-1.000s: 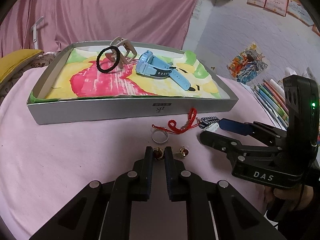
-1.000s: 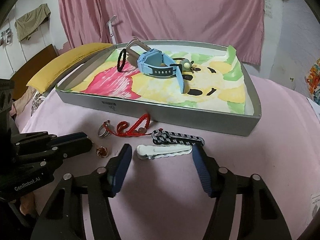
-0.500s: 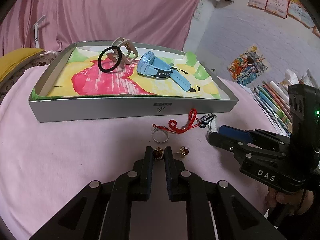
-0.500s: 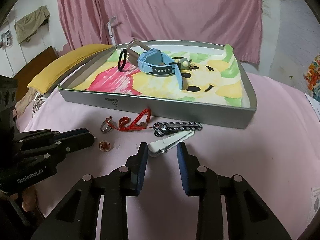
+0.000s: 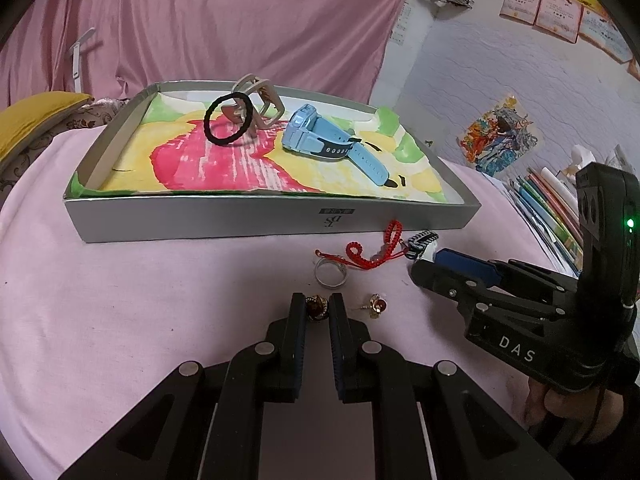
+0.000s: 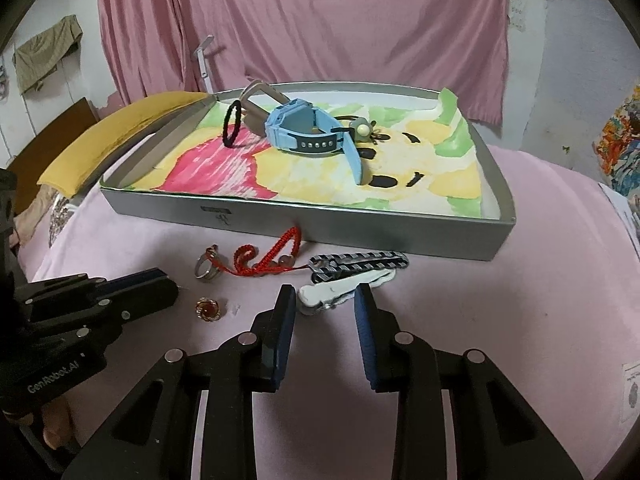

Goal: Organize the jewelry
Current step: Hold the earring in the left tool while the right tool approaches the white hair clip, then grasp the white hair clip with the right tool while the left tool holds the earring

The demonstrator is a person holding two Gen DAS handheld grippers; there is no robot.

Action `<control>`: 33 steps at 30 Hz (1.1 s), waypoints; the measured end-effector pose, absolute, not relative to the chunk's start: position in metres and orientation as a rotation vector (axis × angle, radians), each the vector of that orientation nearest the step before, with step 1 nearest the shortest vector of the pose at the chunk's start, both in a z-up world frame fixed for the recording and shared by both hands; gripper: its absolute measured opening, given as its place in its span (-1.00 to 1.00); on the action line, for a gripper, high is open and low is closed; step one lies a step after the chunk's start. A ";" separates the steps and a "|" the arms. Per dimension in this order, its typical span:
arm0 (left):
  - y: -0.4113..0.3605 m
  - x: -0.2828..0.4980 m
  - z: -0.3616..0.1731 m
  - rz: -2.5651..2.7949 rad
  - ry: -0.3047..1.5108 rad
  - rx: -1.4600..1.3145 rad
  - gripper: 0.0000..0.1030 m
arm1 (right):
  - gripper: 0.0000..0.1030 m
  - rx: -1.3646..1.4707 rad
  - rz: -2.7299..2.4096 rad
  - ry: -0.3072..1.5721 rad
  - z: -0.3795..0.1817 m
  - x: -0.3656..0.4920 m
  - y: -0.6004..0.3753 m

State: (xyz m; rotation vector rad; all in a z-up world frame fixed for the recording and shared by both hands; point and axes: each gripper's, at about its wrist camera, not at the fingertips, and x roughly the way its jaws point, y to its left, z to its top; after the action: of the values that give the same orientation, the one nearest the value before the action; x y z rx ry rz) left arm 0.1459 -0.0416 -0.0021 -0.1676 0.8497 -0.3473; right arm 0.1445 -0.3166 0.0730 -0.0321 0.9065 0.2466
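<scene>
The left hand-held gripper pinches a gold earring low over the pink surface, its twin earring just beside it. The right hand-held gripper straddles the white hair clip; whether its pads touch it I cannot tell. The tray lies beyond.

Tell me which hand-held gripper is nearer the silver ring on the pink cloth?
Left. The left hand-held gripper, shut on a gold earring, sits just short of the silver ring. The right hand-held gripper is off to the ring's right, around a white hair clip.
</scene>
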 end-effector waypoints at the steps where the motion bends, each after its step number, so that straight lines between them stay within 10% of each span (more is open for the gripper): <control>1: -0.041 0.146 -0.002 -0.348 0.849 -0.169 -0.78 | -0.49 -0.036 0.244 0.906 0.073 0.144 -0.318; 33: -0.040 0.145 -0.003 -0.356 0.848 -0.178 -0.78 | -0.71 0.014 0.154 0.918 0.073 0.147 -0.341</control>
State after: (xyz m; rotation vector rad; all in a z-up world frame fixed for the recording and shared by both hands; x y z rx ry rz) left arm 0.1453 -0.0400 -0.0031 -0.1781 0.8484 -0.3556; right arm 0.1468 -0.3406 0.0727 0.0135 0.9177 0.1545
